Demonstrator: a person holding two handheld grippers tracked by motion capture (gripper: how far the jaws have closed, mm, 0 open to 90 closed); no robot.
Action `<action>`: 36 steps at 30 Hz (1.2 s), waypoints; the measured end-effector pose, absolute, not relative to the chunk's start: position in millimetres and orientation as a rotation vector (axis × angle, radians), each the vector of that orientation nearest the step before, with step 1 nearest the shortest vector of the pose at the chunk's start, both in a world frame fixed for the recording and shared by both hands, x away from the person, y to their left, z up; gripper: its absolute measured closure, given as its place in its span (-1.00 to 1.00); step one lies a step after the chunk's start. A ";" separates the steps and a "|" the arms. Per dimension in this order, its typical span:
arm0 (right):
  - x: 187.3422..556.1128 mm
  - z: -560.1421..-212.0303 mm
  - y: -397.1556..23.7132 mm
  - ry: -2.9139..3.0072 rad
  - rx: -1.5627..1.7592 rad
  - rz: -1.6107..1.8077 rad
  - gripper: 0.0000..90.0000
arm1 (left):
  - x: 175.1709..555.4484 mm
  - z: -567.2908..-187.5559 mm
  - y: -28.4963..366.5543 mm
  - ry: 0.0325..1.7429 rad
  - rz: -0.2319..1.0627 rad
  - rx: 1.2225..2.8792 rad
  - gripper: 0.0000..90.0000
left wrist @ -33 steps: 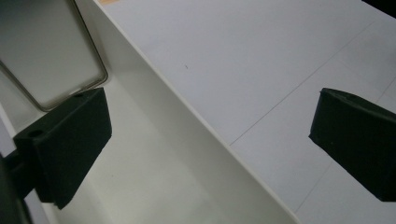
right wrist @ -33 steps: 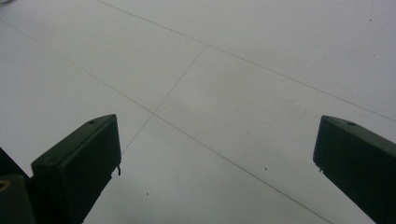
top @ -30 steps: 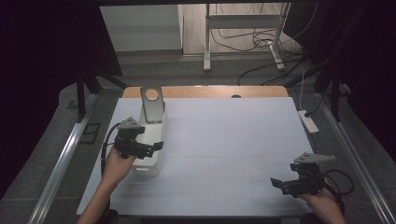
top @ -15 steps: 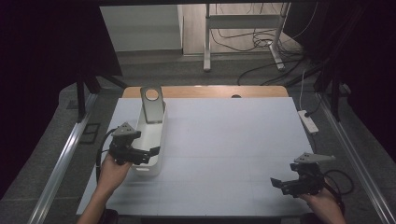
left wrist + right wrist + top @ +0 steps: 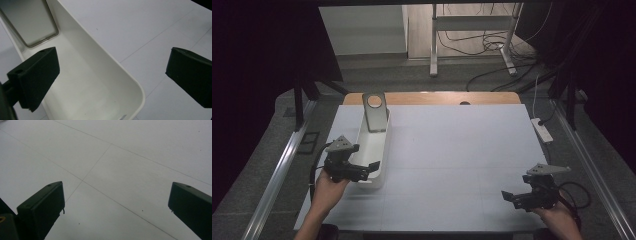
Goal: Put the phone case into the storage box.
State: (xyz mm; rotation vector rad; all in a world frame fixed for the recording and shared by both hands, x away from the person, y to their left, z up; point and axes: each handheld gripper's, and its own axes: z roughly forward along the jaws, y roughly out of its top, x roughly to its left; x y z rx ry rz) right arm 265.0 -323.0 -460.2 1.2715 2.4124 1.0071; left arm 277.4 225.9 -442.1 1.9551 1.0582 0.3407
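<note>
Long white bin [image 5: 373,150], open top up, lying lengthwise near the table's [image 5: 452,150] left edge; flat grey plate [image 5: 375,111] leaning in its far end.

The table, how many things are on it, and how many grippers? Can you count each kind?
White bin: 1
Grey metal piece with a round hole, leaning in the bin: 1
Grippers, left gripper and right gripper, both with jaws wide apart: 2
Total: 4

L gripper [image 5: 373,167] jaws wide; R gripper [image 5: 508,195] jaws wide.
</note>
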 end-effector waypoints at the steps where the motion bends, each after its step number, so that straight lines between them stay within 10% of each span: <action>1: 265.0 -460.2 -323.0 2.413 1.272 1.007 -0.98 | 275.7 -441.9 226.8 1.060 0.339 1.953 -1.00; 36: 264.9 -460.2 -322.9 2.412 1.272 1.005 -0.98 | 235.6 -446.6 245.6 1.102 0.372 1.910 -1.00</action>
